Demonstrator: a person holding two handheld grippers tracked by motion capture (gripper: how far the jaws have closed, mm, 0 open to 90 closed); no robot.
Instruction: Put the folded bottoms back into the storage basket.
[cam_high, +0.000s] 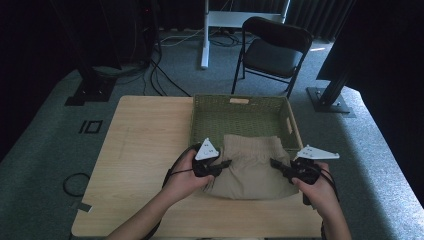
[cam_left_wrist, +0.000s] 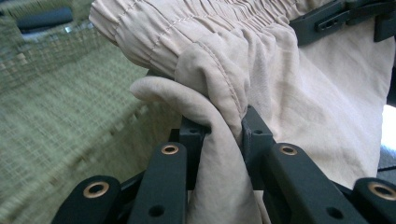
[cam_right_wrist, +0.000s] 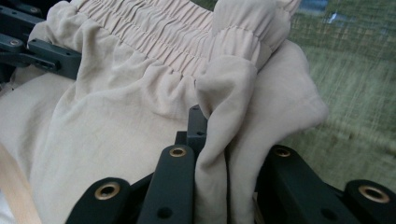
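A beige garment (cam_high: 252, 162) with a gathered elastic waistband hangs between my two grippers, over the near rim of a green woven basket (cam_high: 235, 116). My left gripper (cam_high: 226, 164) is shut on the garment's left edge; in the left gripper view a fold of the cloth (cam_left_wrist: 219, 135) is pinched between the black jaws. My right gripper (cam_high: 274, 163) is shut on the right edge, and its own view shows the bunched fabric (cam_right_wrist: 224, 140) clamped between its jaws. Each gripper view also shows the other gripper's jaws (cam_left_wrist: 336, 18) (cam_right_wrist: 42, 49) on the far edge.
The basket stands at the back middle of a wooden table (cam_high: 145, 140). A black folding chair (cam_high: 272, 50) and a white desk leg (cam_high: 205, 35) stand on the carpet beyond. Black frame posts (cam_high: 90, 75) (cam_high: 335, 80) flank the table, and cables lie on the floor.
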